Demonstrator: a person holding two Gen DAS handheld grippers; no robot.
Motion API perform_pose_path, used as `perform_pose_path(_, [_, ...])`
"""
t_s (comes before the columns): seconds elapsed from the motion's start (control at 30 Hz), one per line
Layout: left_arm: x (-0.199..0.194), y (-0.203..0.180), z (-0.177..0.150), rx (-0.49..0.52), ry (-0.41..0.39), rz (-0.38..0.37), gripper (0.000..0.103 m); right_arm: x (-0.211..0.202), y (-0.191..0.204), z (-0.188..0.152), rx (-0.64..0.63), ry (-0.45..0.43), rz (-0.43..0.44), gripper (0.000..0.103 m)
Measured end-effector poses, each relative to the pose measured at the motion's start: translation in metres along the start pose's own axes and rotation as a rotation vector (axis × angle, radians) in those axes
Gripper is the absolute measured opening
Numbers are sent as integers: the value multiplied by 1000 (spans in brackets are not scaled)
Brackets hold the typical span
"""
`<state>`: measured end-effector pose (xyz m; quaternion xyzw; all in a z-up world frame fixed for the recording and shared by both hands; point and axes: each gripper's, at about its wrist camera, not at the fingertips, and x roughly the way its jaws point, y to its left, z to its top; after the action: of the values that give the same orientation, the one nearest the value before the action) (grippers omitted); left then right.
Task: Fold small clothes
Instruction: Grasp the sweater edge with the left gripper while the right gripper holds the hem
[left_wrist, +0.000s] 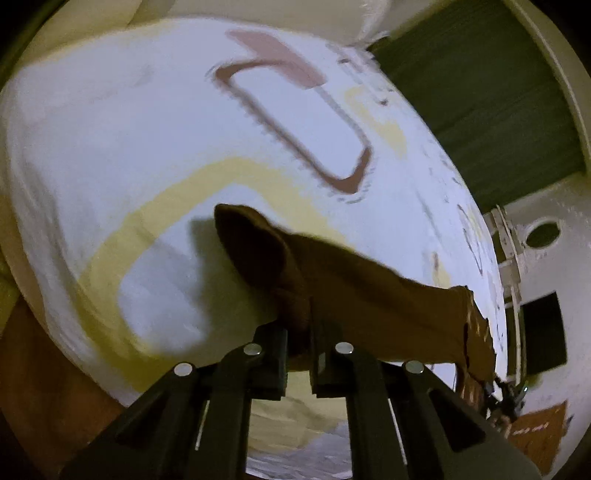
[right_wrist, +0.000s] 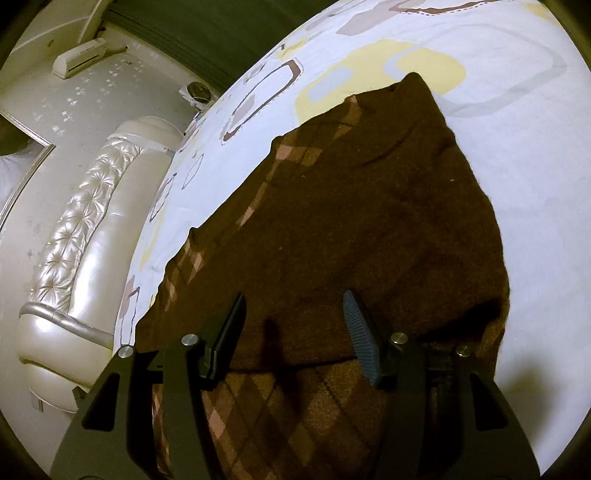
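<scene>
A small brown knit garment (right_wrist: 351, 206) with a pink argyle pattern lies on a patterned white bedsheet (right_wrist: 517, 155). In the right wrist view its plain back is folded over the patterned part. My right gripper (right_wrist: 295, 332) is open just above the garment and holds nothing. In the left wrist view my left gripper (left_wrist: 298, 354) is shut on a fold of the brown garment (left_wrist: 351, 280), lifted above the sheet (left_wrist: 110, 129); the cloth trails to the right.
A cream tufted headboard (right_wrist: 92, 221) borders the bed on the left of the right wrist view. A dark green curtain (left_wrist: 480, 92) and a white wall (left_wrist: 554, 258) lie beyond the bed.
</scene>
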<state>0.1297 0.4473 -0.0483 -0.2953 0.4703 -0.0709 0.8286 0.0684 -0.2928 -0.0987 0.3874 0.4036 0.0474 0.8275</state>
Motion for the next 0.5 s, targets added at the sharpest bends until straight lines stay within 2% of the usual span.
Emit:
perform_pose_path(0.17, [-22,-33,10,22,-39,-25,8,-5,2,0,15,-6,-5,55])
perform_pose_path(0.33, [-53,-92,20,60,-97,-70,7,-20,12,-5,-10,-7,9,56])
perform_pose_path(0.37, [-55,-103,21,68,-101,-69,7,-23,15,-5,-25,-6,4,60])
perform_pose_path(0.4, [-59,-123,20,89,-106,-69,8,-29,18,-7,-43,-9,3,70])
perform_pose_path(0.5, [-67,-167,14,142,-114,-91,7,-44,23,-10,-87,-21,7,79])
